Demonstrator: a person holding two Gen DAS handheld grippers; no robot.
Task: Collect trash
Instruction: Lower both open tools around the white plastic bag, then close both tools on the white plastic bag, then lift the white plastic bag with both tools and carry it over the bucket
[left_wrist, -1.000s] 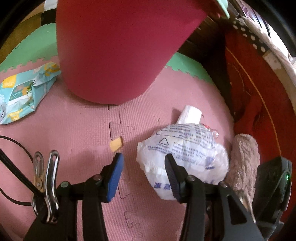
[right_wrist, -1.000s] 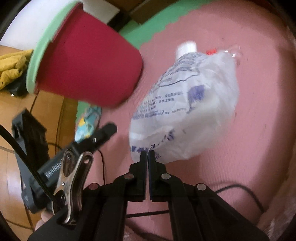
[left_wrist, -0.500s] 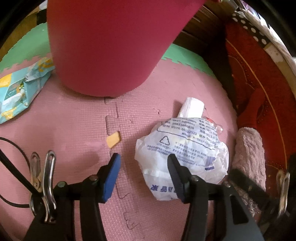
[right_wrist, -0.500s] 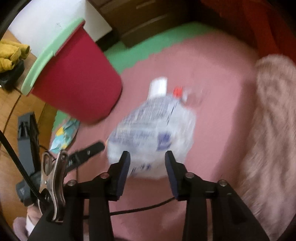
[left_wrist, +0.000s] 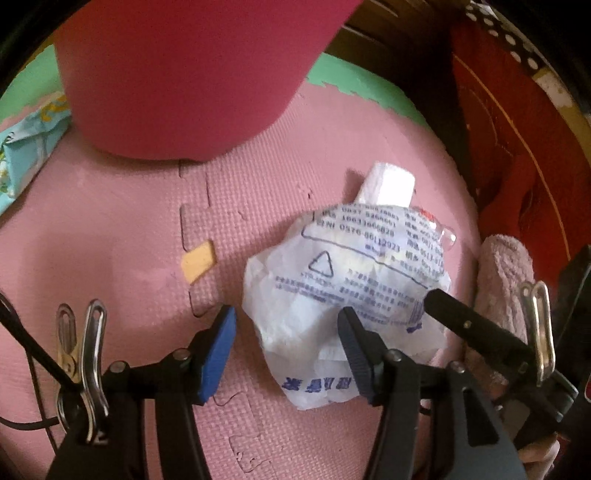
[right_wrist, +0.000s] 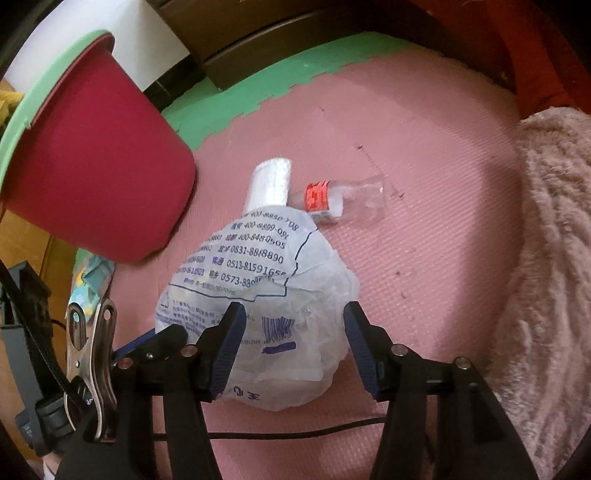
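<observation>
A crumpled white plastic bag (left_wrist: 347, 295) with blue print lies on the pink foam mat (left_wrist: 129, 229). My left gripper (left_wrist: 288, 350) hangs low over the bag's near left part. Its jaws are opening, the left pad off the bag and the right pad over it. From the other side my right gripper (right_wrist: 293, 347) straddles the bag (right_wrist: 266, 280), jaws opening, nothing gripped. One right finger (left_wrist: 461, 325) shows in the left wrist view. Behind the bag lie a white paper roll (right_wrist: 269, 181) and a small clear bottle (right_wrist: 340, 199) with a red label.
A red bin (right_wrist: 92, 177) with a green rim stands on the mat behind and left of the bag, also filling the top of the left view as bin (left_wrist: 184, 74). A yellow scrap (left_wrist: 197, 260), a blue-green wrapper (left_wrist: 26, 147), a fluffy pink blanket (right_wrist: 546, 258), a black cable (right_wrist: 295, 432).
My right gripper went from shut to open and swung over the bag, which now sits between its fingers. The left gripper sank closer to the bag and widened slightly.
</observation>
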